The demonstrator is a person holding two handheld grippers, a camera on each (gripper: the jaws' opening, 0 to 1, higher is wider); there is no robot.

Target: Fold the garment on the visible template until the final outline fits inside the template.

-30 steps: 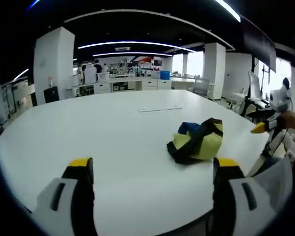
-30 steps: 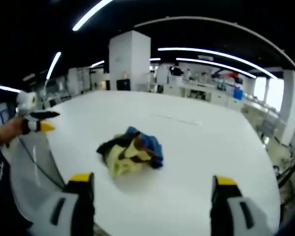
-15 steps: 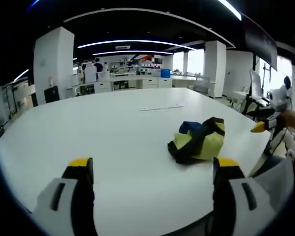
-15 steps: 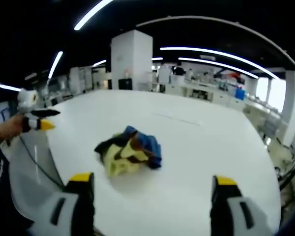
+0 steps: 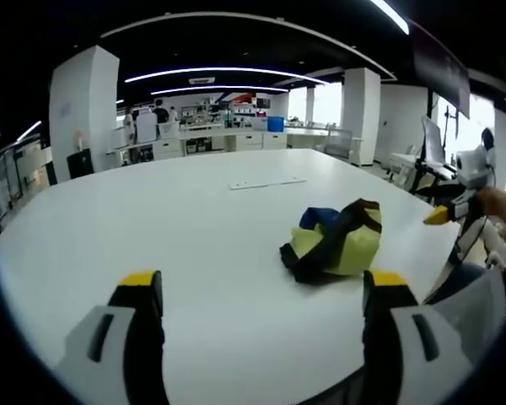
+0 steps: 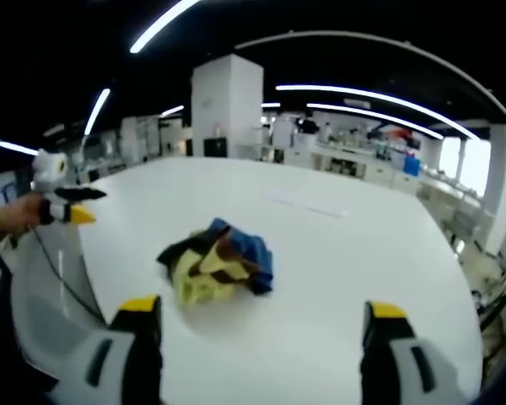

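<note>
A large round white table (image 5: 110,219) carries a crumpled yellow, black and blue fabric garment (image 5: 333,242), lying bunched near the table's edge, well ahead of both tools. The left gripper (image 5: 257,291) hovers with jaws spread, grasping nothing. The right gripper (image 6: 257,321) likewise stands released and apart from the garment.

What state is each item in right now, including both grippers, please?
garment: crumpled in a heap on the table, not yet folded, touched by neither gripper.
left gripper: open, empty, short of the garment.
right gripper: open, empty, short of the garment.
table: white, bearing the garment.
</note>
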